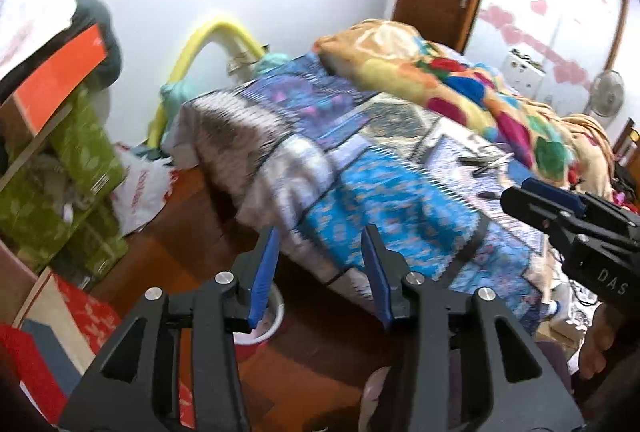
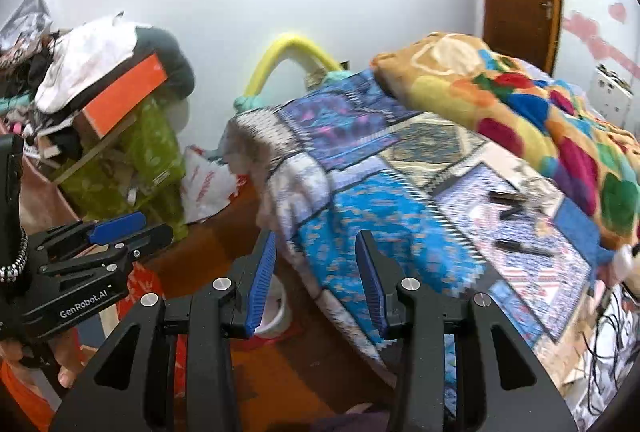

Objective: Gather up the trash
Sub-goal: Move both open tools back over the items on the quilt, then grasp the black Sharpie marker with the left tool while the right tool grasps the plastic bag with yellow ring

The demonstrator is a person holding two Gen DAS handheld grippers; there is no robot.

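The left gripper (image 1: 322,272) hangs above the foot corner of the bed (image 1: 360,168), its blue pads parted with nothing between them — released. The right gripper (image 2: 316,280) does the same in its own view, jaws apart and empty. Each shows in the other's camera: the right one at about 3 o'clock in the left view, the left one at about 9 o'clock in the right view, with a hand (image 2: 48,348) wrapped under it.

The bed is covered by a blue patchwork quilt (image 2: 360,216), and a bright blanket (image 2: 520,104) lies heaped toward 2 o'clock. A few small dark things (image 2: 512,208) lie on the quilt at roughly 3 o'clock; blur hides what they are. On the wooden floor (image 2: 288,376), just behind the left pad, stands a white tub (image 2: 276,312). A crumpled white plastic bag (image 2: 208,184) with red print lies on the floor at about 10 o'clock, between the bed's corner and the green boxes (image 2: 120,172) — the likeliest trash in sight. An orange box (image 2: 124,92) and piled clothes (image 2: 84,60) sit on top of the green ones.
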